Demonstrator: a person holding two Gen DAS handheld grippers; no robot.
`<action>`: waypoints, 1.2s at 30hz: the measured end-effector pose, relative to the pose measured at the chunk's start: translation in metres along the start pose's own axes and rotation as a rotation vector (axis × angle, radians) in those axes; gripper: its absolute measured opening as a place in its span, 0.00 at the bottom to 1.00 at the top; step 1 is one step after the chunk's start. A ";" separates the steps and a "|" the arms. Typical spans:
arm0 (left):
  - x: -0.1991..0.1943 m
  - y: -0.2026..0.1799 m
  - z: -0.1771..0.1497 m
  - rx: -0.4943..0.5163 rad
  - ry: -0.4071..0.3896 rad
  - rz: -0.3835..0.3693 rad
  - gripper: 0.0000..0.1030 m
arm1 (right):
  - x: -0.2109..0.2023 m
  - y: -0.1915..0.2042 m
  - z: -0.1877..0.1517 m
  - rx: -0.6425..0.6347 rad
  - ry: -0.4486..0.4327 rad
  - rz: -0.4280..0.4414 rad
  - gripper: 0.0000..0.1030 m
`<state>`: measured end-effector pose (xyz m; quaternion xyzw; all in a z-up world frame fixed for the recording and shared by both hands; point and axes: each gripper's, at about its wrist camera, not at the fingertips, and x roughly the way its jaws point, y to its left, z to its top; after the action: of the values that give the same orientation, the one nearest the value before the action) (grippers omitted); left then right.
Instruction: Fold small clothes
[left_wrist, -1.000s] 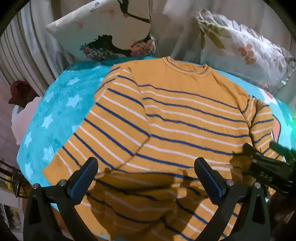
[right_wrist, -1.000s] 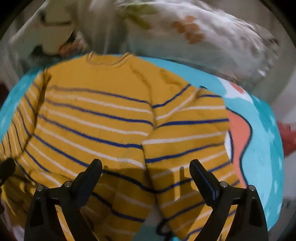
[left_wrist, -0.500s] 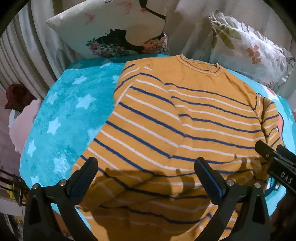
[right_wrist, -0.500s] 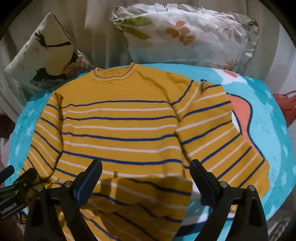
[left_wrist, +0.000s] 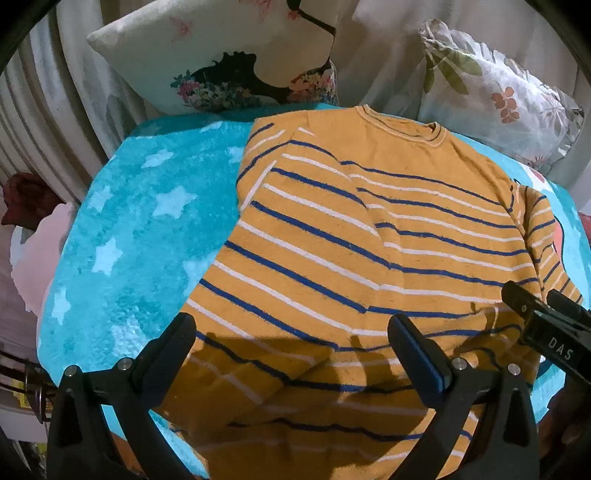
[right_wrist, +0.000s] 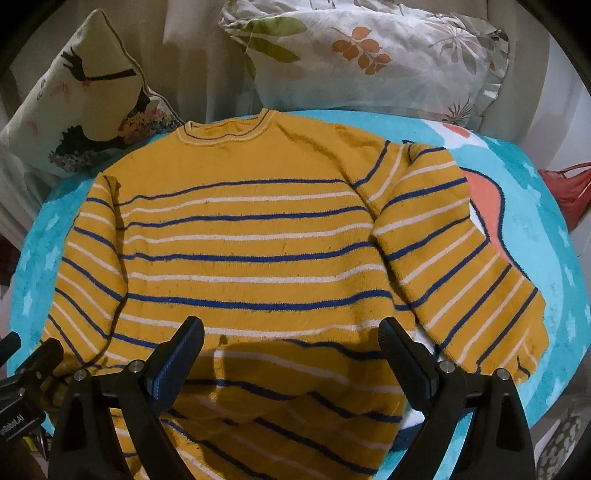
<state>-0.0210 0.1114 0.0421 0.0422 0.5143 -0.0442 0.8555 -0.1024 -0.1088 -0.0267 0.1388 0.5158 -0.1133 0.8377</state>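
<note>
The mustard-yellow striped sweater lies face up and spread nearly flat on the turquoise star-print blanket, collar toward the pillows, hem nearest the cameras. A second ago the right camera was blurred and close over the sleeve; now both views sit higher and farther back, taking in the whole garment, so the spreading-out looks finished and no fold has been made yet. The left sleeve lies doubled in along the body's edge, while the right sleeve angles out and down over the orange shape in the blanket print. The hem still carries some ripples in the shadow under the tools.

The left tongs are spread wide, gripping nothing, hovering above the lower left of the sweater. The right tongs are likewise wide apart and empty, above the hem. Each tool shows at the edge of the other's view.

Behind the collar stand a bird-print cushion and a leaf-print pillow. The likely next step is bringing the right sleeve across the chest
</note>
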 end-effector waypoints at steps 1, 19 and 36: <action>0.002 0.001 0.000 -0.001 0.005 -0.004 1.00 | 0.000 0.001 0.000 0.000 0.001 -0.006 0.94; 0.051 0.097 0.004 -0.047 0.087 -0.053 1.00 | 0.006 0.006 -0.004 -0.048 0.000 -0.031 0.94; 0.034 0.151 -0.004 -0.138 0.083 -0.019 0.05 | 0.014 0.031 -0.002 -0.102 0.016 -0.041 0.94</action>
<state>0.0089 0.2608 0.0145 -0.0200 0.5517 -0.0150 0.8337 -0.0874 -0.0798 -0.0363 0.0864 0.5301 -0.1028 0.8372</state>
